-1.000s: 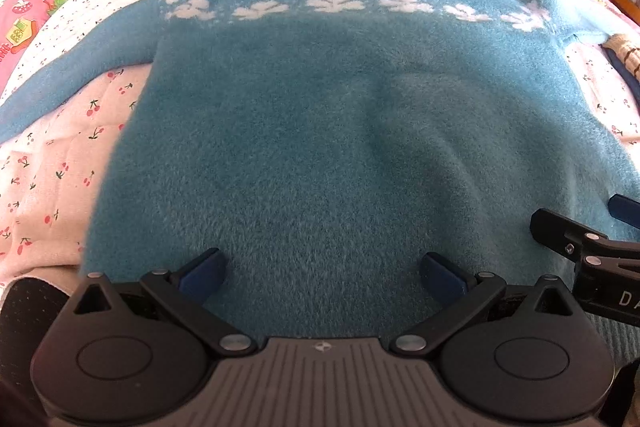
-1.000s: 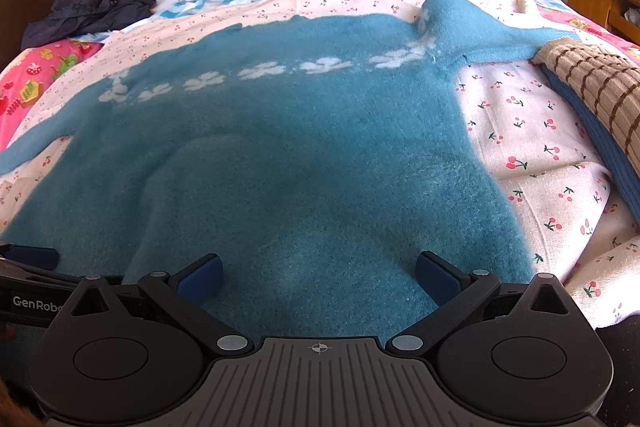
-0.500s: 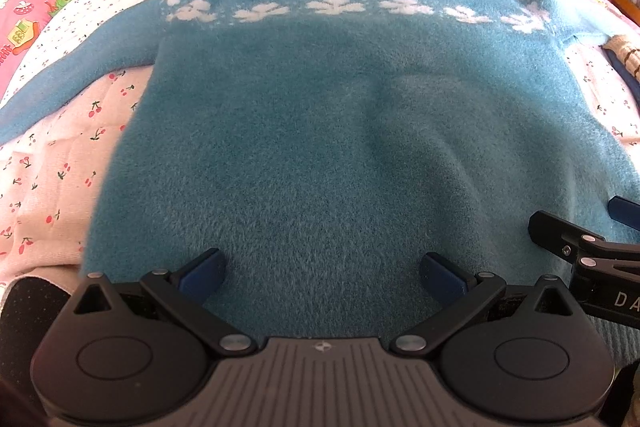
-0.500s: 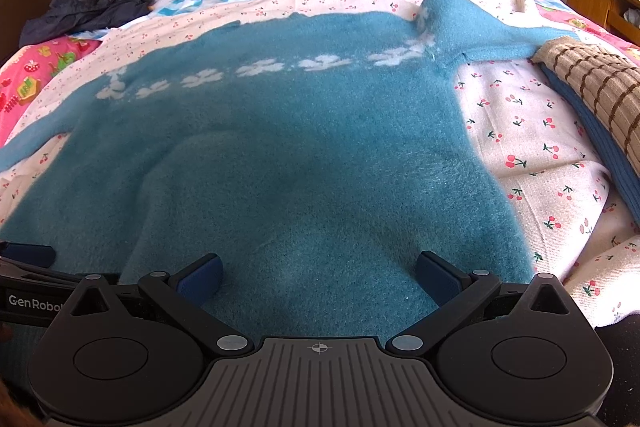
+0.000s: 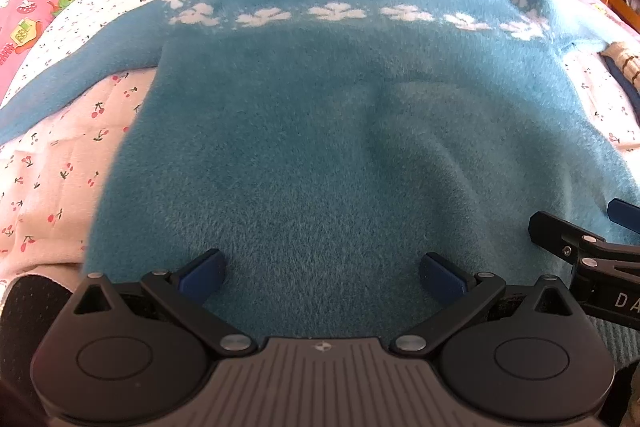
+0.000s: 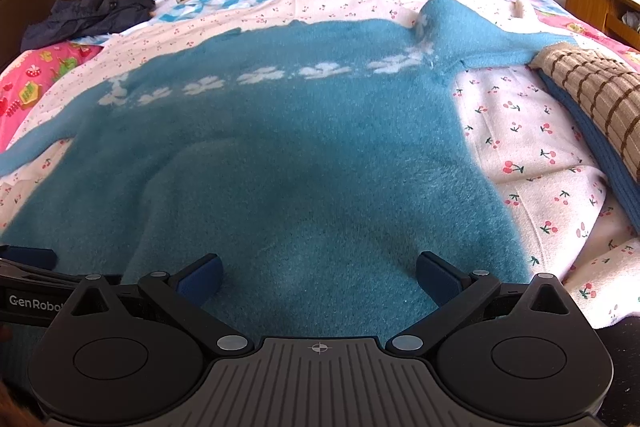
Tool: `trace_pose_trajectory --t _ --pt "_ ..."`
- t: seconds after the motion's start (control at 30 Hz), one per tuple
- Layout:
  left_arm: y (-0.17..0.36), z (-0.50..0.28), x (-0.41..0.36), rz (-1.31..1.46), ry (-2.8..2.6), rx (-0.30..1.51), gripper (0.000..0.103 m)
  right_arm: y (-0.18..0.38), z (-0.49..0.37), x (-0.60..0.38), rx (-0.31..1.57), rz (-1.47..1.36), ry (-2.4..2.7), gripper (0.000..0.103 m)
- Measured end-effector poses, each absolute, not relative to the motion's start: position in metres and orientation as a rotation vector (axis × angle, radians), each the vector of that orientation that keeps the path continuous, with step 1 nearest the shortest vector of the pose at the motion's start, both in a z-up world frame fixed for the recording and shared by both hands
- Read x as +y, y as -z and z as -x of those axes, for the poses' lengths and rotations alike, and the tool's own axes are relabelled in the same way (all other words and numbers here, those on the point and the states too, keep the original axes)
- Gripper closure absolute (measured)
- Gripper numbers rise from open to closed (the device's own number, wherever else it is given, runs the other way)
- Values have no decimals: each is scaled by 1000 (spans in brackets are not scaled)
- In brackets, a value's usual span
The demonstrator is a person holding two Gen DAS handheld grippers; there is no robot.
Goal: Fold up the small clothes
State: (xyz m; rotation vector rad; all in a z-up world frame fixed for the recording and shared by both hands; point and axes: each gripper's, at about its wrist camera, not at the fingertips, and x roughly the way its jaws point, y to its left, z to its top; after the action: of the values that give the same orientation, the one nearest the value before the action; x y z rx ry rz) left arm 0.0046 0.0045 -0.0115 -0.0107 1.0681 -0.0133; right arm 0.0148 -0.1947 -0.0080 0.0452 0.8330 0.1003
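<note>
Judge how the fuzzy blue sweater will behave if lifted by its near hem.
The blue sweater will probably be floppy: it already lies in soft ripples on the bed. Its thick, fuzzy pile suggests the pads would grip rather than slip. Both sleeves are spread wide, so they would likely dangle and drag. The left hand-held gripper and right hand-held gripper are open at the hem.

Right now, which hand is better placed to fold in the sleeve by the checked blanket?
Probably right: the right gripper sits nearer that sleeve beside the checked blanket.
</note>
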Motion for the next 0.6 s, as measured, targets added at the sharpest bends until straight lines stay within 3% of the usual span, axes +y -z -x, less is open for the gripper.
trace_pose_trajectory --t 0.6 --pt "10 -2 4 19 13 1052 0 9 -15 -196 827 -49 -109 0"
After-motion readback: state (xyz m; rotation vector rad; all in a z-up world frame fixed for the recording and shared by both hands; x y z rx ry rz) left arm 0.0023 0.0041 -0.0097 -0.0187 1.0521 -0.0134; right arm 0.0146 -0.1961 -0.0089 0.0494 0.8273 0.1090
